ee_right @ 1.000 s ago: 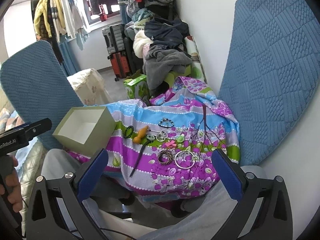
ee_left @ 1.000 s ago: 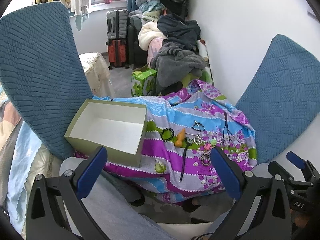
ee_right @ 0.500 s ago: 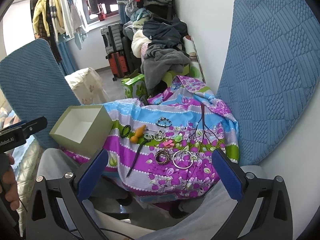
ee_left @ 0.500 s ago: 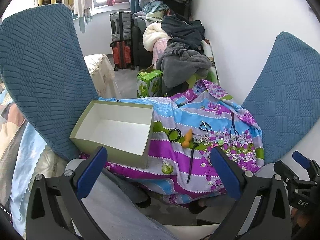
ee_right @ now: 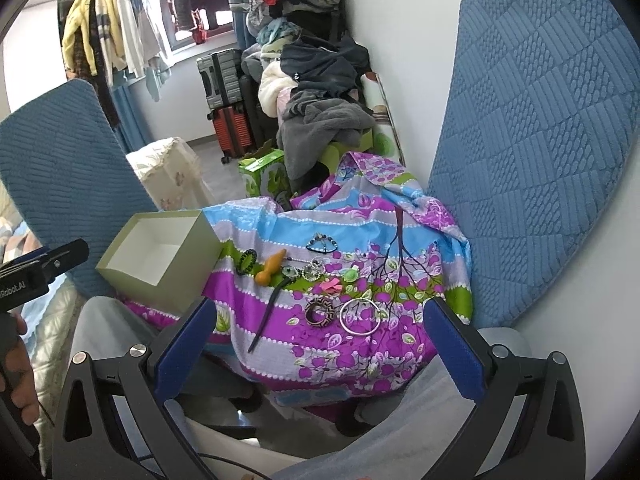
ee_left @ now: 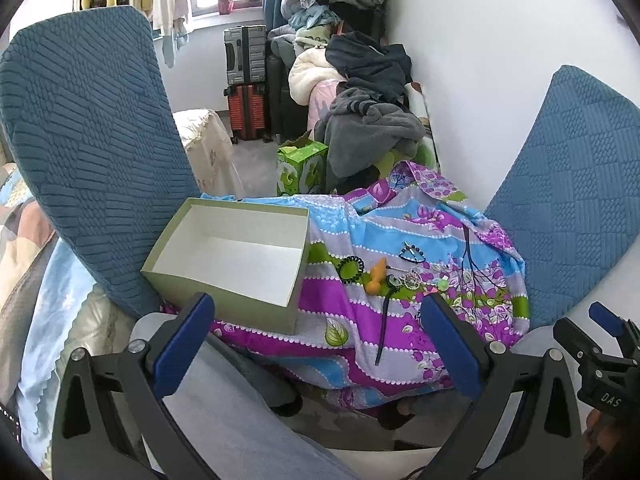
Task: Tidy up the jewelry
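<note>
Two grippers hung back from the jewelry, both spread wide and holding nothing: the left gripper (ee_left: pixel 316 336) and the right gripper (ee_right: pixel 320 338). The pieces lay scattered on a floral cloth (ee_right: pixel 360 232): a silver bangle (ee_right: pixel 360 317), a dark patterned ring (ee_right: pixel 319 311), an orange pendant (ee_right: pixel 271 268), a black cord (ee_right: pixel 267 314). Smaller sparkly pieces near the pendant were too small to name. An open green box (ee_left: pixel 230 256) stood just left of them, on the cloth. From the left wrist view, the bangle was hidden behind the gripper's finger.
</note>
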The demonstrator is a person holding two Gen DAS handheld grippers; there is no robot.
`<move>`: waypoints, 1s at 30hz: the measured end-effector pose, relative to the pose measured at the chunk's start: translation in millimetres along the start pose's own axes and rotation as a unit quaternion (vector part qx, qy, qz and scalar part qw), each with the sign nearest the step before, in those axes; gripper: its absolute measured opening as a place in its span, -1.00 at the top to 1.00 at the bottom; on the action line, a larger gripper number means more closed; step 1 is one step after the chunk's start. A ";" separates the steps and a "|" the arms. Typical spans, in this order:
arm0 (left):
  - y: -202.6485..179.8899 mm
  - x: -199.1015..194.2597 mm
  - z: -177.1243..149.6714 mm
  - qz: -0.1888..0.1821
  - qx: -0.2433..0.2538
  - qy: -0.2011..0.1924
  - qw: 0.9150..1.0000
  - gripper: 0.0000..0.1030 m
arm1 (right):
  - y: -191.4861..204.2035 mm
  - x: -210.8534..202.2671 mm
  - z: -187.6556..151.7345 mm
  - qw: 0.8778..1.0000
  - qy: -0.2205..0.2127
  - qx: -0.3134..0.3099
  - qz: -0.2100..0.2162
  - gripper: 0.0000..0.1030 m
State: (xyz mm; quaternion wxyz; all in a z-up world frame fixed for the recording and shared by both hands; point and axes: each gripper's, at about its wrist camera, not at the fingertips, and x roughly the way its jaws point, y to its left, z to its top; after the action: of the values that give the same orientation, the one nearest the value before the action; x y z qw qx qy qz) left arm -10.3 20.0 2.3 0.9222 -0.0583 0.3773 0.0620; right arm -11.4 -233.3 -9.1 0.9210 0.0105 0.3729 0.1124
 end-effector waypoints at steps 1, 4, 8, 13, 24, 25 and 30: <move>-0.4 -0.4 -0.9 -0.001 0.001 0.001 1.000 -0.99 | -0.3 -0.5 -0.1 1.000 -0.001 0.000 0.000 -1.00; -1.1 -0.3 -2.6 -0.006 0.000 0.005 1.000 -0.99 | 1.1 -1.2 0.4 1.000 -0.001 -0.002 0.004 -1.00; -1.5 0.2 -4.8 -0.004 -0.001 0.009 1.000 -0.99 | 0.0 -2.6 1.6 1.000 -0.001 0.002 0.007 -1.00; -5.3 3.4 -3.8 -0.004 0.001 0.014 1.000 -0.99 | -2.6 -2.8 0.8 1.000 0.000 0.009 0.004 -1.00; -16.5 35.1 7.6 -0.042 0.008 0.022 0.999 -0.98 | -5.8 12.6 3.6 1.000 -0.010 0.000 0.006 -1.00; -18.5 41.2 8.7 -0.050 0.008 0.022 0.998 -0.98 | -8.5 17.7 4.7 1.000 -0.012 0.002 0.006 -1.00; -30.3 75.7 12.1 -0.074 0.016 0.041 0.996 -0.67 | -22.1 43.6 10.0 1.000 -0.011 0.012 0.000 -0.64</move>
State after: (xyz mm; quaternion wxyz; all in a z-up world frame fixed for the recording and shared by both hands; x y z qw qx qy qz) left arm 56.4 -2.7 -40.5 0.9090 -0.0739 0.4100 -0.0144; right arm 30.2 -244.8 -34.0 0.9249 0.0226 0.3639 0.1077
